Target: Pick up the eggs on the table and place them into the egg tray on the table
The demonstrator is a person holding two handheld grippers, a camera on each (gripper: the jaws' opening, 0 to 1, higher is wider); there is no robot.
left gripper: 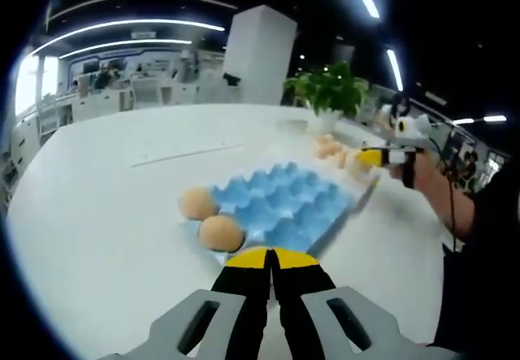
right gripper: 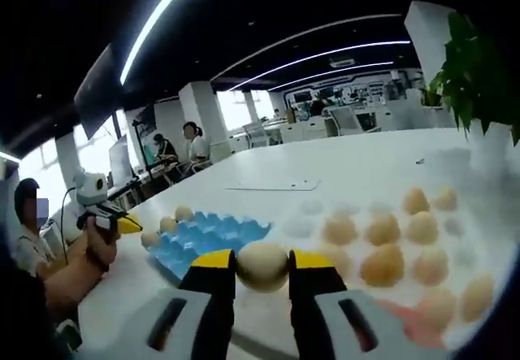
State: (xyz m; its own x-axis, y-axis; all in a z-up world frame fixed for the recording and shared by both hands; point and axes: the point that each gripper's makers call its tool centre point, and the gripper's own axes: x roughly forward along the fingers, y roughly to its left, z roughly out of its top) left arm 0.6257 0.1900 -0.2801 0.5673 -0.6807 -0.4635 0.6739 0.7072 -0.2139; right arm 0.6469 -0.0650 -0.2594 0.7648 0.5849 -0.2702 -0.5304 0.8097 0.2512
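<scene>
The blue egg tray (left gripper: 284,201) lies on the white table just beyond my left gripper (left gripper: 272,256), whose yellow-tipped jaws are shut together with nothing between them. Two brown eggs (left gripper: 221,233) sit in the tray's near left cups. My right gripper (right gripper: 262,266) is shut on a pale egg (right gripper: 262,264), held above the table between the tray (right gripper: 207,236) and several loose eggs (right gripper: 382,230). In the left gripper view the right gripper (left gripper: 370,158) shows past the tray's far right corner. The left gripper (right gripper: 127,224) appears by the tray's left end in the right gripper view.
A potted plant (left gripper: 329,92) stands beyond the loose eggs (left gripper: 329,147), near the table's far edge. A thin flat sheet (right gripper: 272,186) lies on the table behind the tray. People sit at desks (right gripper: 195,145) in the background. A person's hand (left gripper: 422,177) holds the right gripper.
</scene>
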